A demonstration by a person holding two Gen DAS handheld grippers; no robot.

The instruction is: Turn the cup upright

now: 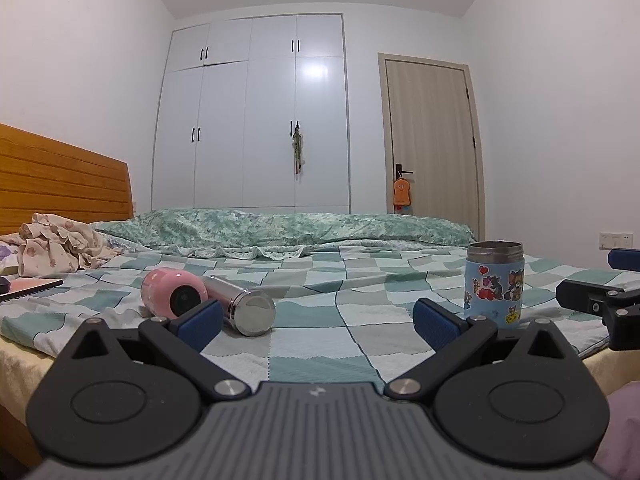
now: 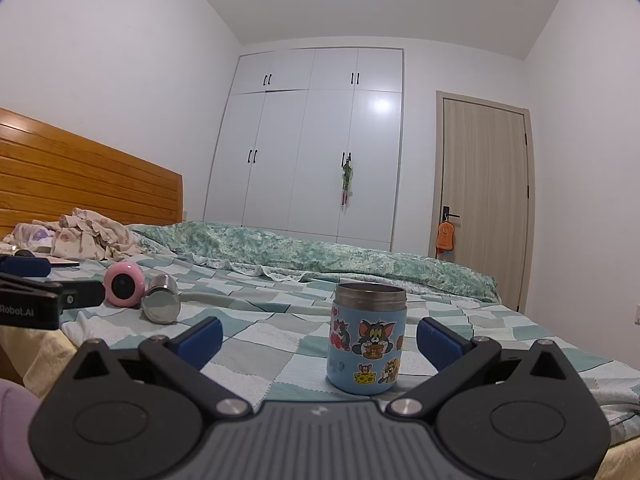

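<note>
A blue cartoon-sticker cup [image 2: 366, 340] stands upright on the checked bedspread, open steel rim up, just ahead of my right gripper [image 2: 320, 340] and a little right of its middle. The right gripper is open and empty. The cup also shows in the left wrist view [image 1: 494, 282], right of my left gripper [image 1: 318, 318], which is open and empty. A pink cup [image 1: 172, 292] and a steel cup [image 1: 244, 306] lie on their sides ahead-left of the left gripper; both also show in the right wrist view, the pink cup [image 2: 124, 284] and the steel cup [image 2: 161, 299].
The checked bedspread [image 1: 312, 336] covers the bed. A green quilt [image 1: 280, 230] lies along the far side. Crumpled clothes [image 1: 56, 246] and a flat tablet-like object [image 1: 28, 286] sit at the left by the wooden headboard [image 1: 60, 176]. A wardrobe and door stand behind.
</note>
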